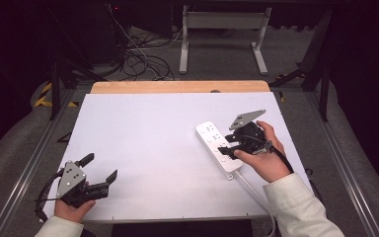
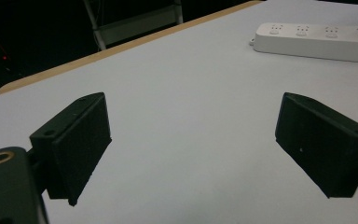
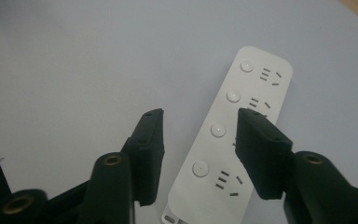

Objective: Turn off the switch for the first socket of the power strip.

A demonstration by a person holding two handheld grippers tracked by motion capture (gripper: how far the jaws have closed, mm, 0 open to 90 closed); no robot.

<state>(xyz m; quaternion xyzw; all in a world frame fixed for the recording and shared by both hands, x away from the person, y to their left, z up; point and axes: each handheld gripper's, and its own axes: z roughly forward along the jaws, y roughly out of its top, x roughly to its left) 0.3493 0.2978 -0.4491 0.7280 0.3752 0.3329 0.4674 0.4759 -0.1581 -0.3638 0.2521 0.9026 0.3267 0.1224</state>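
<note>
A white power strip (image 1: 210,134) with several sockets and round buttons lies on the right half of the white table top (image 1: 148,133). My right gripper (image 1: 226,150) hovers open over the strip's near half. In the right gripper view the strip (image 3: 249,88) runs between the parted jaws, with one jaw over bare table and the other above the socket side; my right gripper (image 3: 200,128) holds nothing. My left gripper (image 1: 101,167) is open near the front left corner, far from the strip. The left gripper (image 2: 191,121) has wide jaws over bare table, with the strip (image 2: 317,39) at the upper right.
The strip's white cable (image 1: 250,187) runs off toward the front right edge. A wooden edge (image 1: 177,87) borders the table's far side. Beyond it are floor cables (image 1: 138,57) and a white table frame (image 1: 222,29).
</note>
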